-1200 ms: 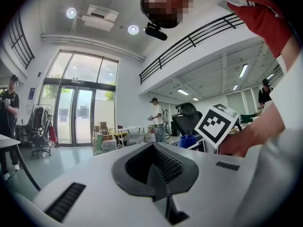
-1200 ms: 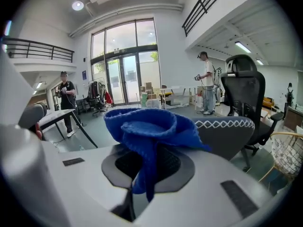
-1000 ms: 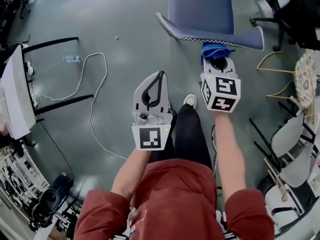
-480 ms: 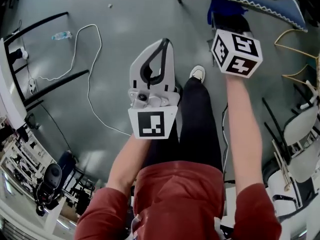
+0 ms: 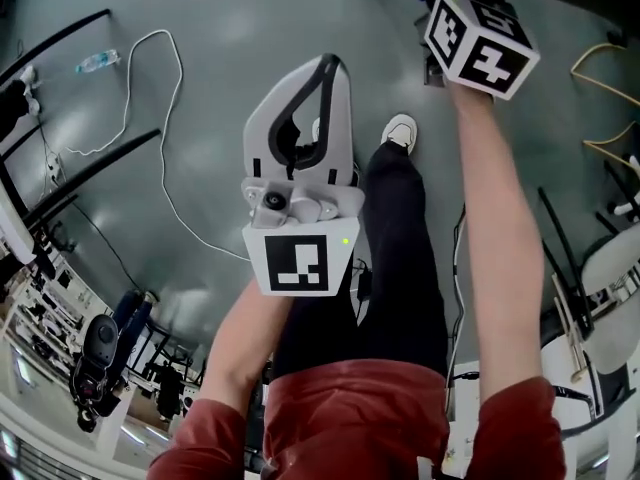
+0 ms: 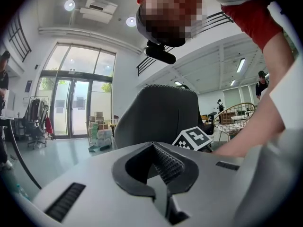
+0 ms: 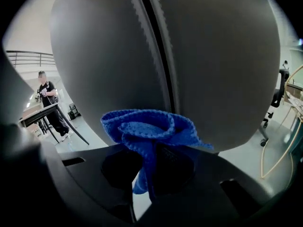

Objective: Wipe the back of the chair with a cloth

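Observation:
The chair back is grey with a dark seam down the middle, and it fills the right gripper view just beyond the jaws. My right gripper is shut on a bunched blue cloth, which sits right at the chair back; I cannot tell if they touch. In the head view the right gripper's marker cube is at the top right, and its jaws are hidden. My left gripper is held up in the middle, shut and holding nothing. From the left gripper view the chair back stands ahead, apart from the jaws.
A white cable and a water bottle lie on the grey floor at left, near black frame legs. White chairs and a gold wire frame stand at right. The person's shoe is below the grippers.
Both grippers have risen and look larger. The right gripper with the cloth moved up and forward. The chair has slid out of the head view's top edge.

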`<action>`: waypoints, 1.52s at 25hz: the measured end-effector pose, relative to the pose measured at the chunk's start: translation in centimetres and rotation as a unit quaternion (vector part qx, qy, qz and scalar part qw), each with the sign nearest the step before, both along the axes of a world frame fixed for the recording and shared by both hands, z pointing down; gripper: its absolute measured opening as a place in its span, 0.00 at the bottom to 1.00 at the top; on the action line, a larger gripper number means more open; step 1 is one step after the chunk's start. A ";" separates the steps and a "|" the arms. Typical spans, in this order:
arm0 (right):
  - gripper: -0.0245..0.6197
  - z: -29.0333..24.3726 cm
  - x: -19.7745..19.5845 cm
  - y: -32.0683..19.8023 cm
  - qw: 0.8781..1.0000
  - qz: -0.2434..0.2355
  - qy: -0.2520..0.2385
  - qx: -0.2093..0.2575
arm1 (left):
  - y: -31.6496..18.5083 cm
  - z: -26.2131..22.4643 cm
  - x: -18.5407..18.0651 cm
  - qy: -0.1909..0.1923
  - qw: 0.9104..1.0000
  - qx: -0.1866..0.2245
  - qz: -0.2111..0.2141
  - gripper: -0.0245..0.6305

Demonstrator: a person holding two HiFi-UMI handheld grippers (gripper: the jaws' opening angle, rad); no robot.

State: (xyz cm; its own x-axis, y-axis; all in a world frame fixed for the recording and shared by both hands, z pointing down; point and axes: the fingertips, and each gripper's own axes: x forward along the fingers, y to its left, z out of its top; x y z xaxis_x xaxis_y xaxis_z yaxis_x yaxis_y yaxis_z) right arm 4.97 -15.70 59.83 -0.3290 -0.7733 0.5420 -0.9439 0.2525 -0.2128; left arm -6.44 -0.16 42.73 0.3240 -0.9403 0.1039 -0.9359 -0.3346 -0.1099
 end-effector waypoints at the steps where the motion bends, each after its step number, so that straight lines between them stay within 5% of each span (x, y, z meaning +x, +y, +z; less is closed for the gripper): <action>1: 0.13 0.8 0.1 -0.2 1.000 0.001 0.000 -0.002 | 0.0 0.3 0.1 -0.001 1.000 0.000 0.001 0.05; 12: 0.13 5.6 -0.4 -1.3 0.998 -0.018 0.027 -0.050 | -0.3 1.1 -0.3 -0.006 1.000 -0.010 -0.002 0.05; 19: 0.13 4.2 0.1 0.6 0.998 -0.027 0.013 -0.063 | -0.2 -0.4 0.2 -0.012 1.000 -0.012 -0.006 0.05; 28: 0.13 -6.4 -2.4 8.6 0.997 -0.068 -0.014 -0.019 | 0.6 -5.1 -4.0 -0.003 0.997 -0.026 -0.068 0.05; 38: 0.13 -24.1 -4.4 11.2 0.996 -0.061 -0.007 0.064 | -0.3 -11.8 -7.5 -0.003 0.999 0.000 -0.037 0.05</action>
State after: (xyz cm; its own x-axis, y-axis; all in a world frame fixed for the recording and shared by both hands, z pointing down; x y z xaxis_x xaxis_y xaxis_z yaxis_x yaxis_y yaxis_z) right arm 0.52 -4.53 35.76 -0.4315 -0.7895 0.4364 -0.9018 0.3904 -0.1854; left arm -13.91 -0.50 30.97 0.2520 -0.9619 0.1063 -0.9576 -0.2637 -0.1161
